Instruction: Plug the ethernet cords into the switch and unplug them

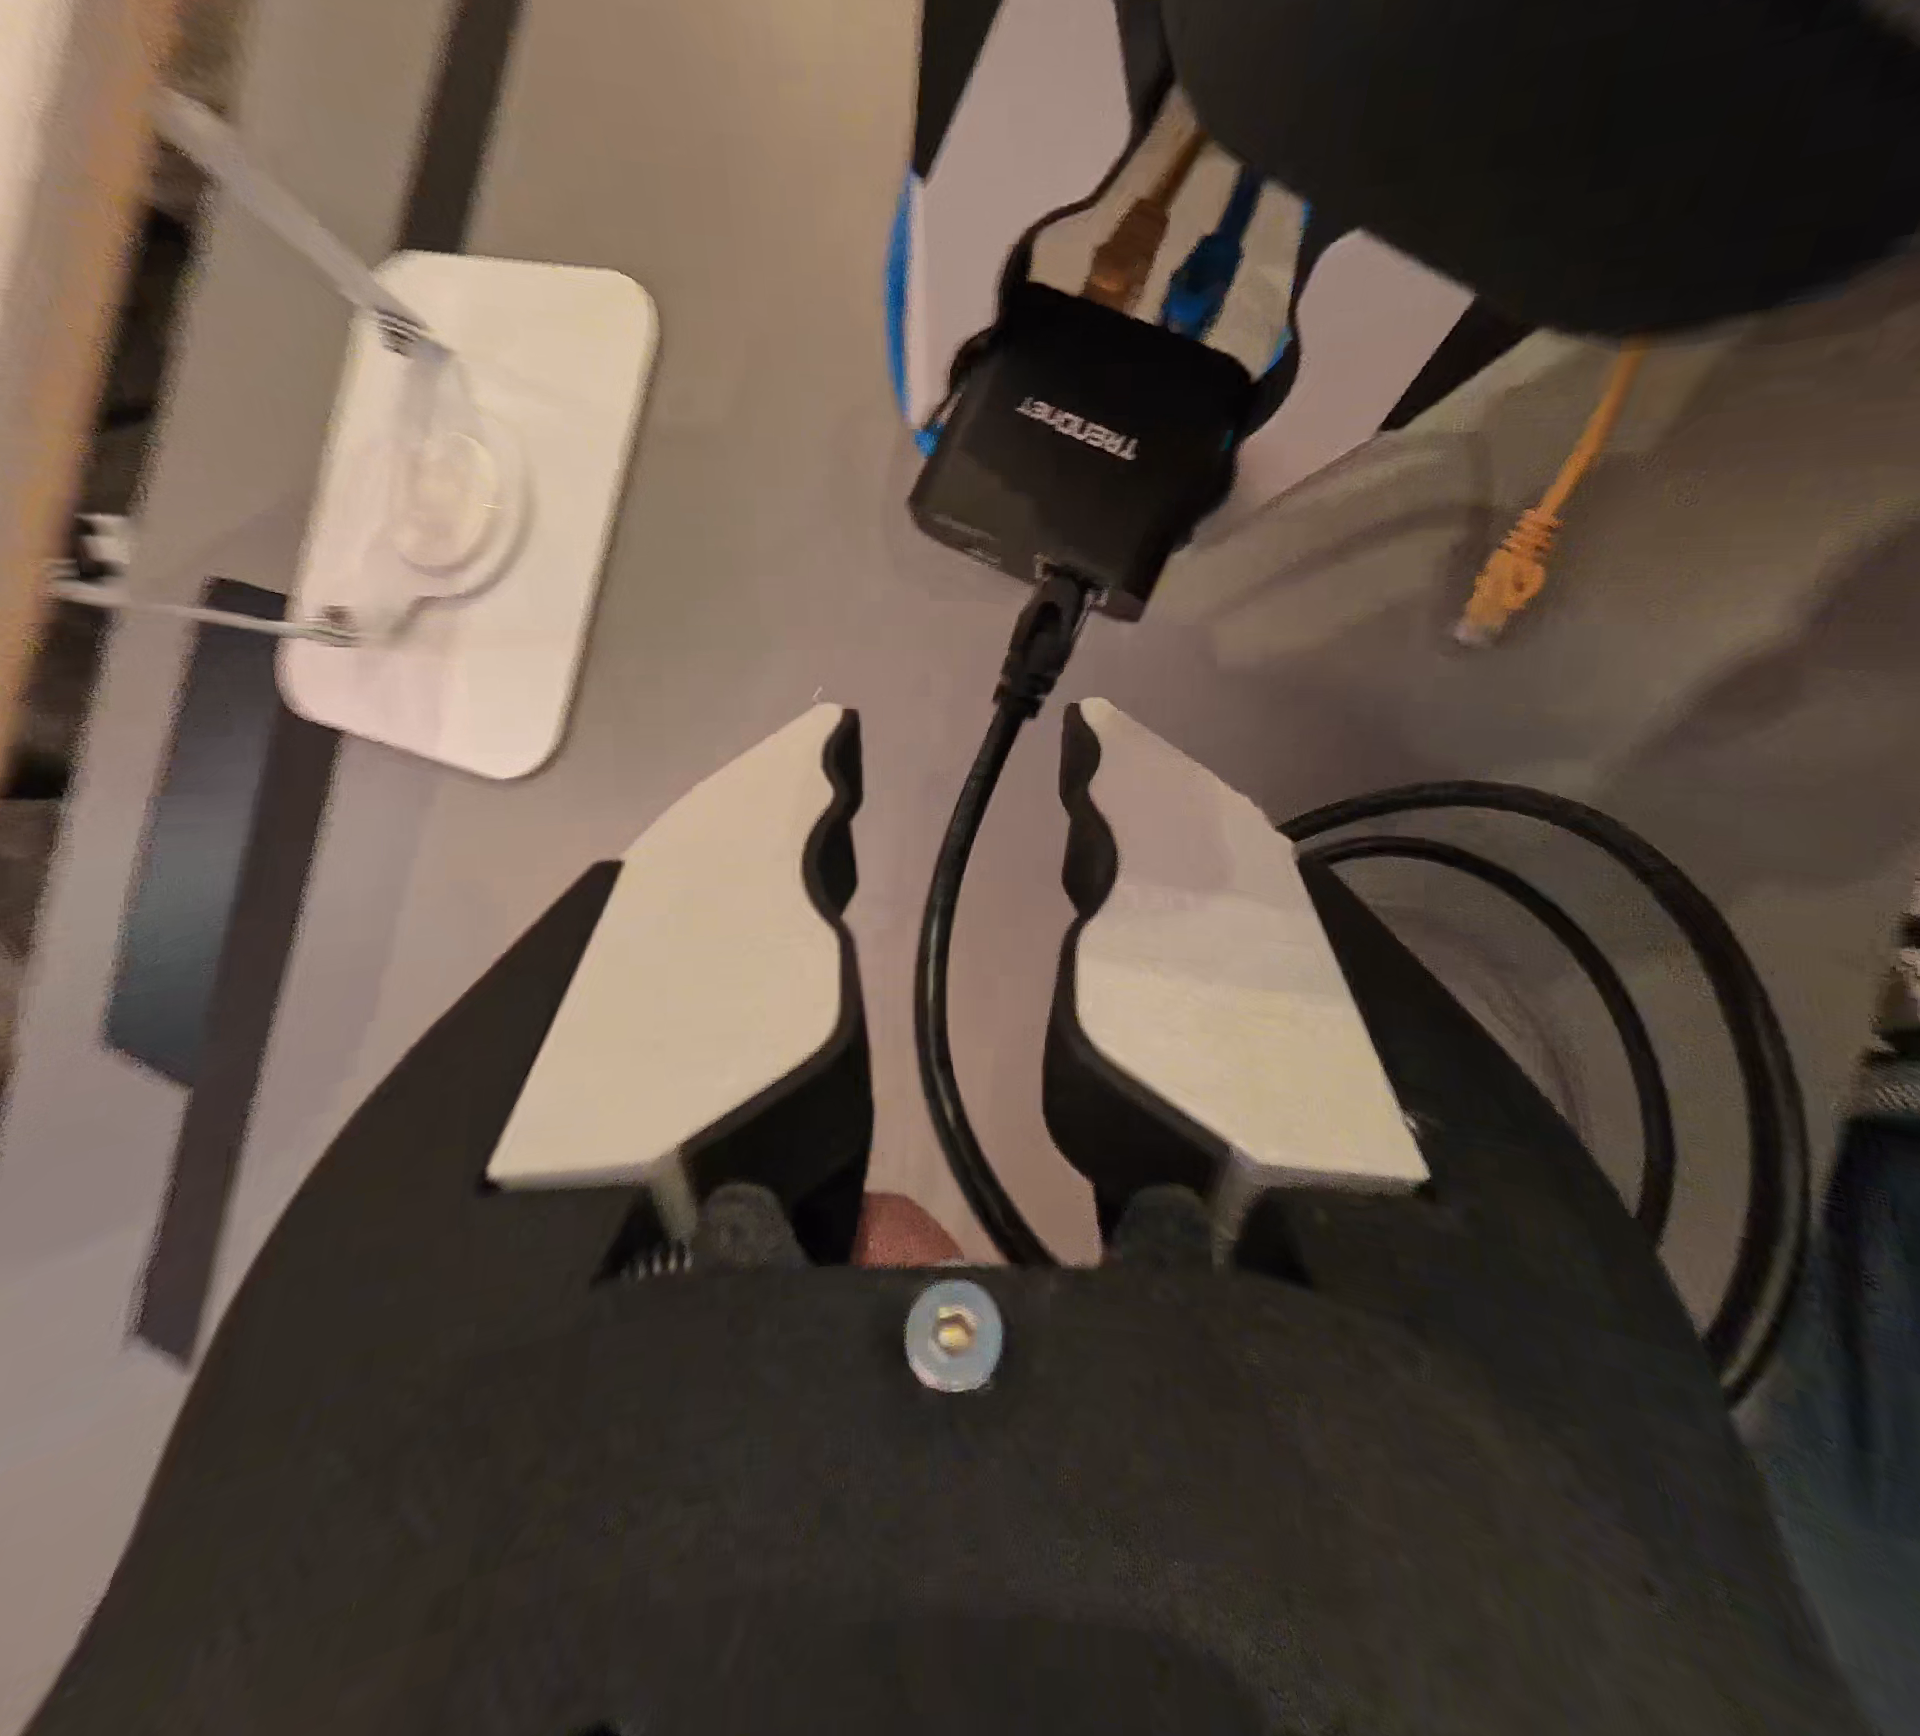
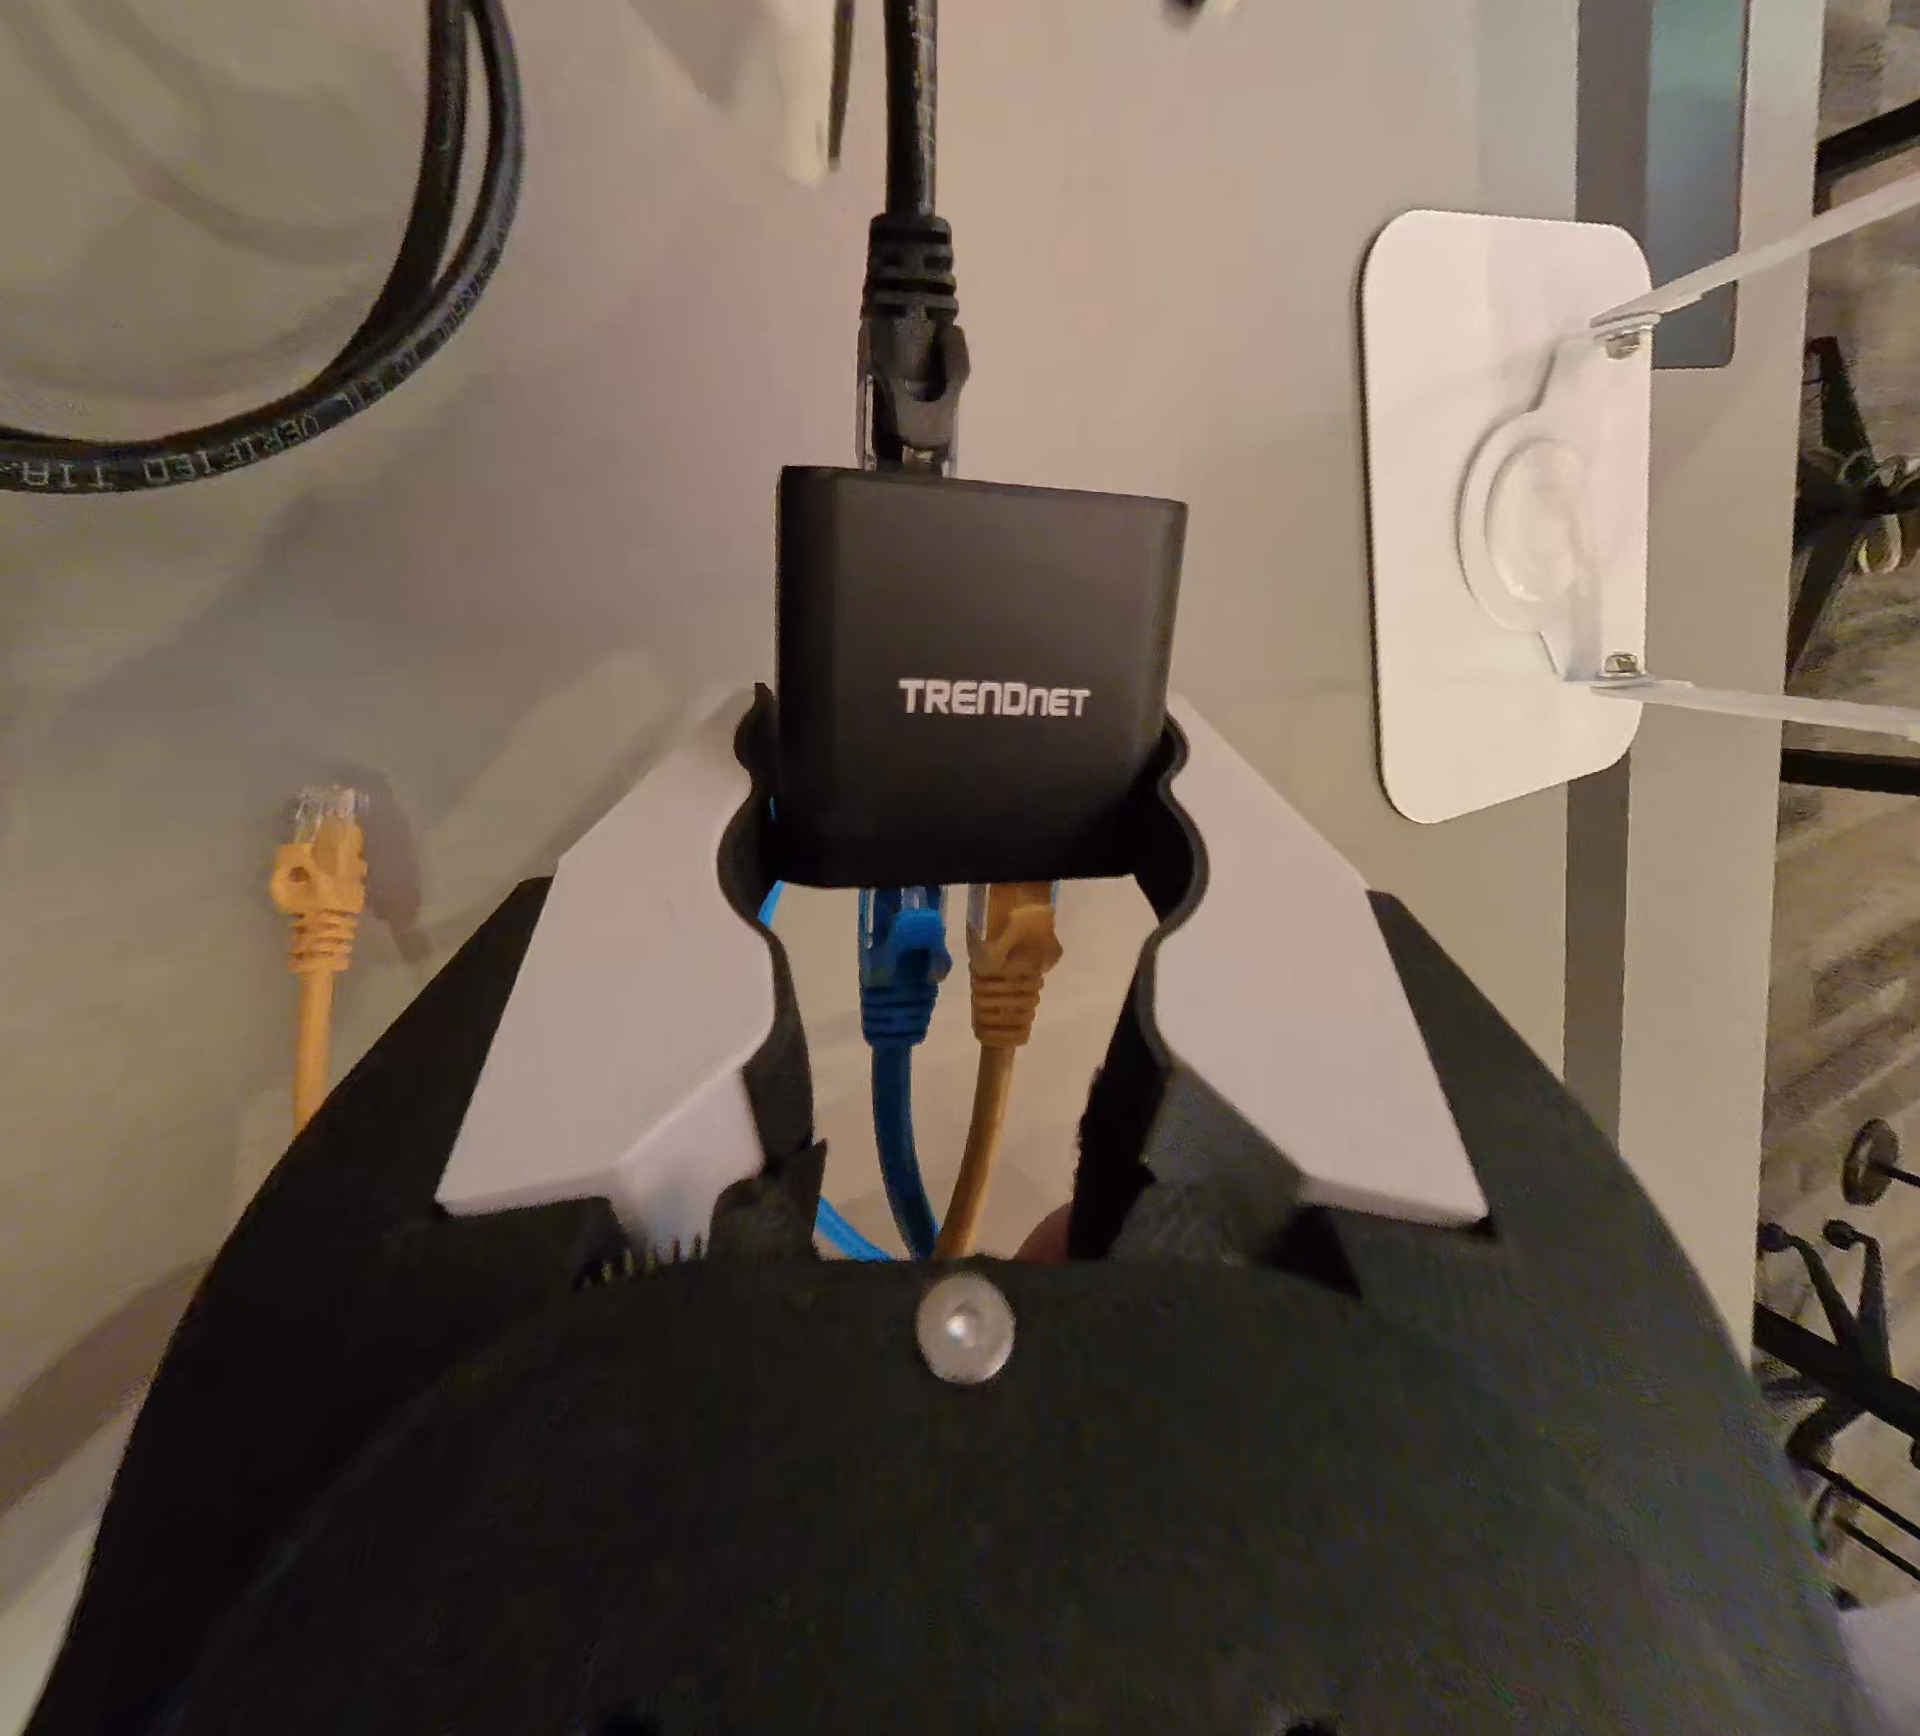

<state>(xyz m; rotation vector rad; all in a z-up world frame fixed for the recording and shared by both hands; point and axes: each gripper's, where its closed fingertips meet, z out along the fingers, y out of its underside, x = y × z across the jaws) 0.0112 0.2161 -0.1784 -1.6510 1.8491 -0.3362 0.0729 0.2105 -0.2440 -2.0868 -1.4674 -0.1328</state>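
A small black switch (image 2: pixel 977 647) is clamped at its near end in my right gripper (image 2: pixel 966 751), which is shut on it. A blue cord (image 2: pixel 902 959) and an orange cord (image 2: pixel 1010 959) are plugged into its near side, between my fingers. A black cord (image 2: pixel 909 336) is plugged into its far side. In the left wrist view, my left gripper (image 1: pixel 964 725) is open. The black cord (image 1: pixel 961 855) runs loose between its fingers to the switch (image 1: pixel 1081 450). The tips stop a little short of the black plug (image 1: pixel 1044 637).
A loose orange plug (image 2: pixel 322 865) lies on the grey table left of my right gripper; it also shows in the left wrist view (image 1: pixel 1507 585). A coiled black cable (image 2: pixel 457 128) lies at far left. A white pad with a clear mount (image 2: pixel 1507 512) sits near the table edge.
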